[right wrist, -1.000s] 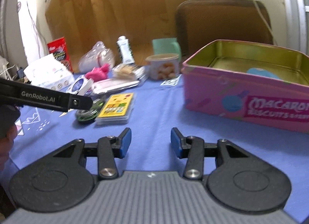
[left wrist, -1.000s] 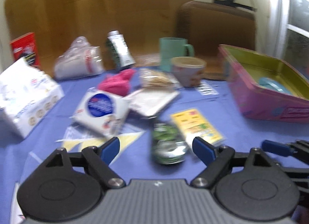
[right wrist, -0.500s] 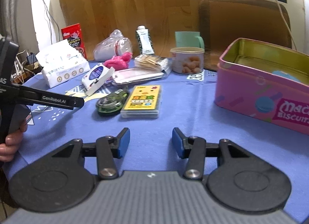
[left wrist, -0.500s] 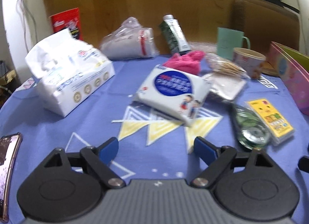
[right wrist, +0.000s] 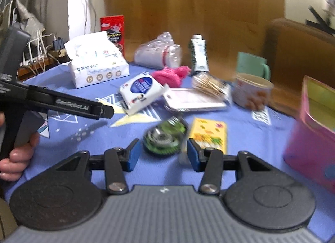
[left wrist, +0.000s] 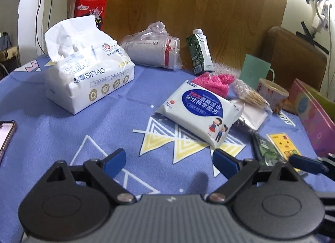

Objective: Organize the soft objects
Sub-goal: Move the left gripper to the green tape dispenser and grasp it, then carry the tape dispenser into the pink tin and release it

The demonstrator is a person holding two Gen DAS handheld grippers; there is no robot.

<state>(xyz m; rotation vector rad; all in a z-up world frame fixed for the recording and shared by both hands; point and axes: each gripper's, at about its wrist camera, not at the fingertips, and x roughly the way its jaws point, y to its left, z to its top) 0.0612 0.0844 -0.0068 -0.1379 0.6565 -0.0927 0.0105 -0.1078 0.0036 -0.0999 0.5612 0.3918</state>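
A white tissue pack (left wrist: 88, 75) lies at the left of the blue tablecloth, also in the right wrist view (right wrist: 97, 69). A white-and-blue wet-wipe pack (left wrist: 201, 113) lies in the middle (right wrist: 142, 90). A pink fuzzy cloth (left wrist: 213, 81) sits behind it (right wrist: 171, 74). My left gripper (left wrist: 169, 162) is open and empty, a little short of the wipe pack. My right gripper (right wrist: 162, 154) is open and empty, just short of a green tape roll (right wrist: 165, 134).
A pink tin (right wrist: 314, 125) stands open at the right. A yellow card pack (right wrist: 209, 134), a flat tray (right wrist: 194, 101), a toothpick bag (right wrist: 209, 85), a snack cup (right wrist: 251, 92), a green mug (right wrist: 251, 63), a carton (left wrist: 200, 52) and bagged cups (left wrist: 152, 48) lie around. A phone (left wrist: 6, 136) is at the left.
Both grippers have swung left. The tissue pack has come into the left view's middle and the tin has slid to the right edge. Both jaws stay open.
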